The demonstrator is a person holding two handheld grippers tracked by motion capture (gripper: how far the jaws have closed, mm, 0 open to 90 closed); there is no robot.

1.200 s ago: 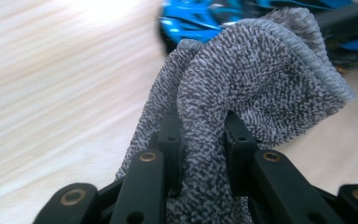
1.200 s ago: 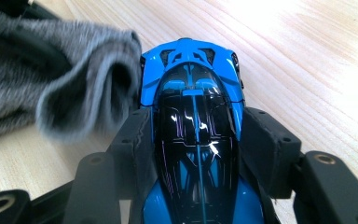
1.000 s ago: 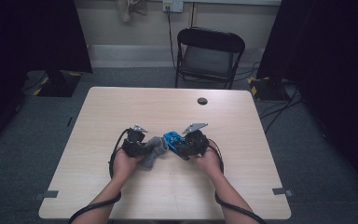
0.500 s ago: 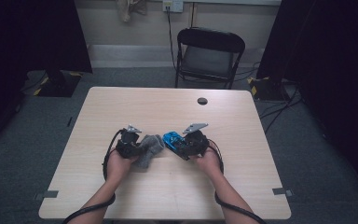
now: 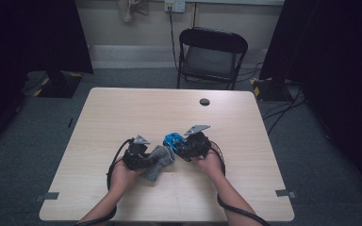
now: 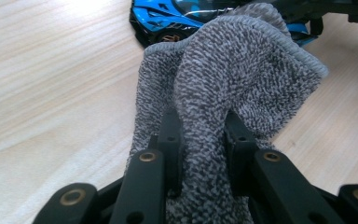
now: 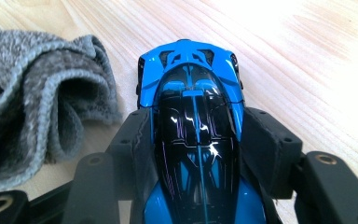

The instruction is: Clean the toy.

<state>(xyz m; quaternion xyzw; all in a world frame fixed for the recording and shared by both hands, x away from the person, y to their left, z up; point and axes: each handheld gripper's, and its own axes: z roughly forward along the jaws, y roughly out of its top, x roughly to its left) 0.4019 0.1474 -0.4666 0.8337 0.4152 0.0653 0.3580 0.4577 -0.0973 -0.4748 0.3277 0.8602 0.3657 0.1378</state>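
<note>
Your left gripper [image 6: 200,154] pinches the grey cloth [image 6: 233,79] at frame centre. Your right gripper [image 7: 198,140] clamps the blue toy car [image 7: 191,93] by its sides, just right of the cloth [image 5: 158,160] on the table [image 5: 122,113].

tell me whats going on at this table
A person sits at a wooden table with a gripper in each hand. The right gripper is clamped on the sides of a blue and black toy car. The left gripper pinches a bunched grey cloth, held close beside the car's end. It looks like the car is being wiped, though the cloth may not be touching it right now.
</note>
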